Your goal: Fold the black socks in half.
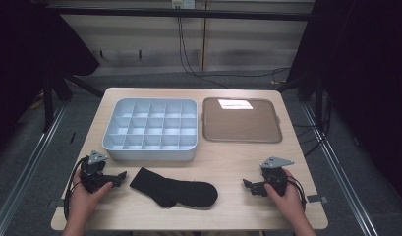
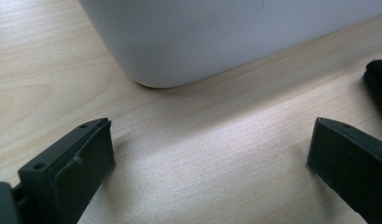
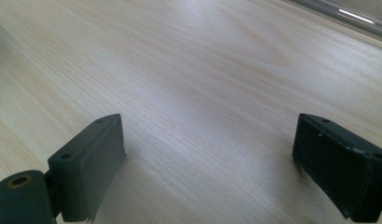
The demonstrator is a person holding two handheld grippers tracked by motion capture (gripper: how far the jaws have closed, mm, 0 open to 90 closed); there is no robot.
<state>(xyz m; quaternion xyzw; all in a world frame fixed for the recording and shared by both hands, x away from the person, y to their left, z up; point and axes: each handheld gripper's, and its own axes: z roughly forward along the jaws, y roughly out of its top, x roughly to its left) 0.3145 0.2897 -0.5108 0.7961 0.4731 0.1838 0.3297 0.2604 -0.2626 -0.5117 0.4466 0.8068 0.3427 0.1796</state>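
While the black sock (image 1: 173,191) lies flat at the table's (image 1: 238,162) near edge between them, the left gripper (image 1: 115,179) and right gripper (image 1: 250,187) rest spread wide, seemingly poised to approach it.

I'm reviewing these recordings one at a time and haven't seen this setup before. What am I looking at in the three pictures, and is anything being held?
There is no robot arm here. A person at a wooden table holds a hand-held two-jaw tool in each hand: the left gripper and the right gripper. The high view looks down from above the person. The other two pictures come from cameras riding on the grippers, looking along their black jaws. On the table lie a black sock, a pale divided organizer box with empty compartments, and a brown tray. Both grippers are open over bare wood and hold nothing.
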